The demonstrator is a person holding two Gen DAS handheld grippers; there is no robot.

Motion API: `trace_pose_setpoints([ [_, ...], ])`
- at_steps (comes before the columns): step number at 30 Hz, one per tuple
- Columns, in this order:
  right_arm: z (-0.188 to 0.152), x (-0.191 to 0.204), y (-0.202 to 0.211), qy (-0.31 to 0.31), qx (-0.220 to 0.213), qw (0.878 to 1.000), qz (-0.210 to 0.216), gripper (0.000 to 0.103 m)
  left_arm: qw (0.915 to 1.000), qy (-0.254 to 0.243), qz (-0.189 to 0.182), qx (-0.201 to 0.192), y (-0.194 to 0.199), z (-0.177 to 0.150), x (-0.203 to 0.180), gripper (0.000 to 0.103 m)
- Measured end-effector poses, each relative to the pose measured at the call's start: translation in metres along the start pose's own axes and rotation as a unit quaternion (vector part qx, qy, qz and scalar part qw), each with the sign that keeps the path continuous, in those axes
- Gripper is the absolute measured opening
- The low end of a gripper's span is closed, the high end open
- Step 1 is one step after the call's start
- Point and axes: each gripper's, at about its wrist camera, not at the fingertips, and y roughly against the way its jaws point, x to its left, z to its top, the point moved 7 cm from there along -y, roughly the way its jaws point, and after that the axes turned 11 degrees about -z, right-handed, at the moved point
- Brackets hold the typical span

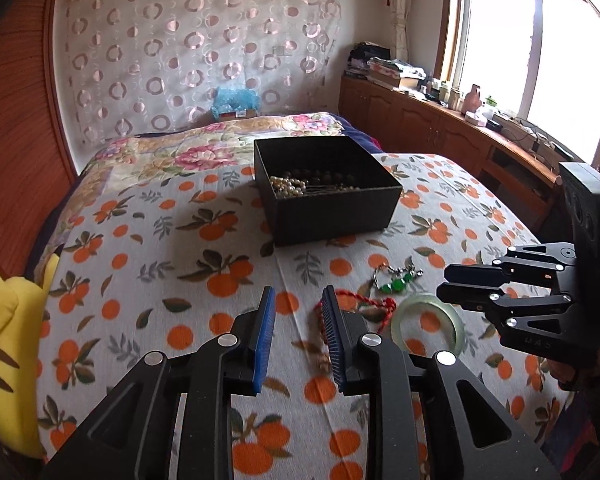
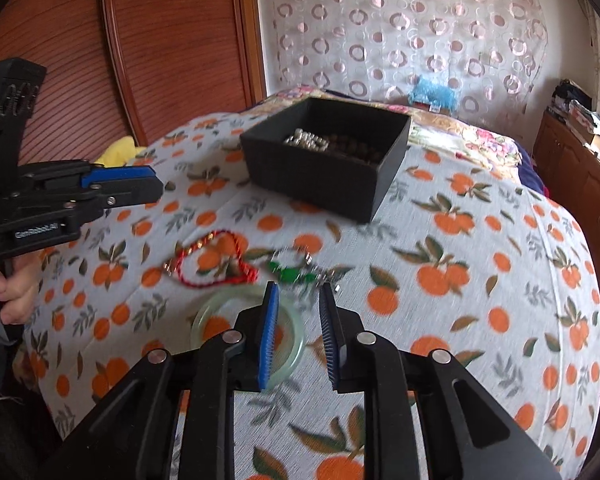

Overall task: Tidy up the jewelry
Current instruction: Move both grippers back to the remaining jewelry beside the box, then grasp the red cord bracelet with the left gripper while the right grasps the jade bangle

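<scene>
Bedspread (image 1: 148, 264): orange-print cloth, serving as the work surface.
Black box (image 1: 332, 208): open-topped, already holding pearl and dark beads — the likely collection point.
Left gripper (image 1: 298, 336): released, empty, beside the red cord (image 1: 374, 308).
Right gripper (image 2: 298, 338): released, poised over the green bangle (image 2: 204, 318) — likely next pick.
Green-stone piece (image 2: 290, 274): loose, between bangle and box.

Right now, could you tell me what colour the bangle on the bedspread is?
The bangle is a pale, translucent green; it shows best in the left wrist view.
</scene>
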Motion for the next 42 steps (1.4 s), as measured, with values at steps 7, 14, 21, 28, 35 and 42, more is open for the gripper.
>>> trace_pose_setpoints([
  [7,-0.015,0.006,-0.008,0.023,0.031,0.999,-0.009,0.023,1.0,0.0,0.001,0.007,0.004,-0.014,-0.003,0.023],
  [14,-0.026,-0.011,-0.005,0.016,0.037,0.999,-0.03,0.009,0.9997,-0.003,-0.003,0.025,-0.011,-0.016,-0.008,0.023],
  [21,-0.027,-0.01,-0.005,0.032,0.024,0.998,-0.041,0.009,0.9984,0.003,-0.008,0.057,-0.038,-0.018,-0.007,0.023],
  [28,-0.028,-0.011,-0.006,0.03,0.024,0.999,-0.039,0.009,0.9963,0.003,-0.003,0.086,-0.061,-0.016,-0.005,0.023],
  [35,-0.027,-0.011,-0.006,0.025,0.024,0.999,-0.034,0.009,0.9962,-0.001,0.012,0.087,-0.068,-0.012,-0.003,0.022],
  [42,-0.028,-0.011,-0.006,0.025,0.024,0.999,-0.034,0.009,0.9973,0.002,0.017,0.071,-0.06,-0.013,0.002,0.006],
])
